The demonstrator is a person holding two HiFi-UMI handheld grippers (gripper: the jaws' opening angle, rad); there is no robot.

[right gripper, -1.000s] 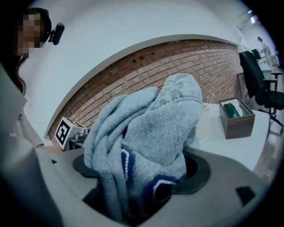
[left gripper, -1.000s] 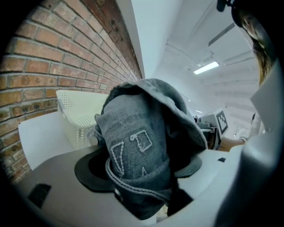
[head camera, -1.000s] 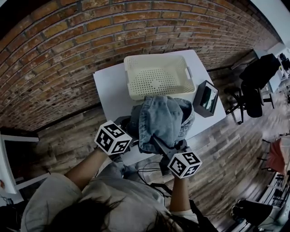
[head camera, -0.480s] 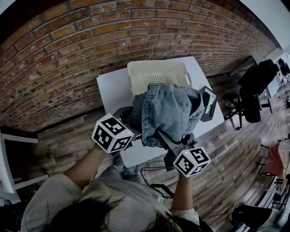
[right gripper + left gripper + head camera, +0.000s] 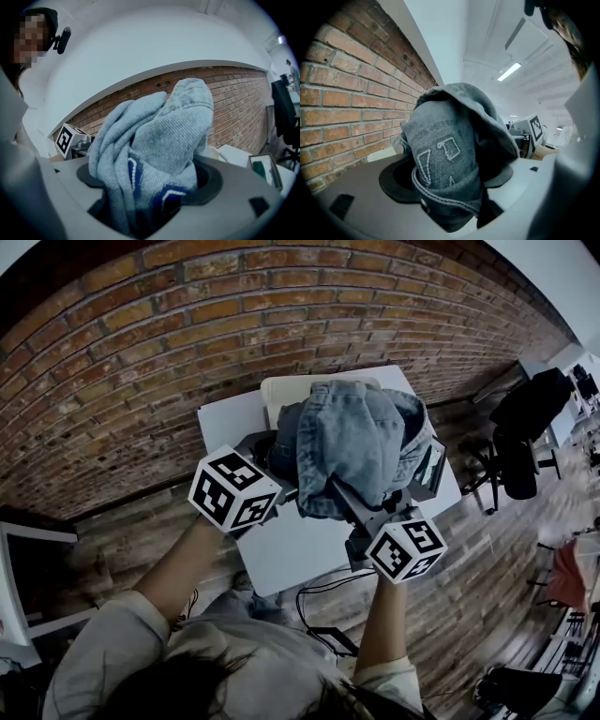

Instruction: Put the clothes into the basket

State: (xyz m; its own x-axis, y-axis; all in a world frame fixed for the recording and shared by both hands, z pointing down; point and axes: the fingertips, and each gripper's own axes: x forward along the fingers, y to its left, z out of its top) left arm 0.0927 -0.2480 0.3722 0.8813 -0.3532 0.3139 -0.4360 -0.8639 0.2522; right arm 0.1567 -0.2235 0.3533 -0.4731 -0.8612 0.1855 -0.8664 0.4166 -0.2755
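Observation:
A folded blue denim garment (image 5: 352, 442) hangs in the air between both grippers, held above the white table (image 5: 234, 423). It covers most of the cream perforated basket (image 5: 281, 388), of which only the left rim shows. My left gripper (image 5: 274, 454) is shut on the garment's left side, where stitched denim (image 5: 450, 159) fills the jaws of the left gripper (image 5: 450, 206). From the near right, my right gripper (image 5: 342, 501) grips the cloth's lower edge. In the right gripper view the pale denim (image 5: 159, 154) bunches up out of the right gripper (image 5: 145, 206).
A black box with a green inside (image 5: 431, 465) stands at the table's right edge, close behind the garment. A brick wall (image 5: 141, 352) runs behind the table. A black office chair (image 5: 525, 418) stands to the right on the wooden floor.
Both grippers have risen with the denim garment and carried it away from me. It now hides most of the basket, which showed fully a second ago.

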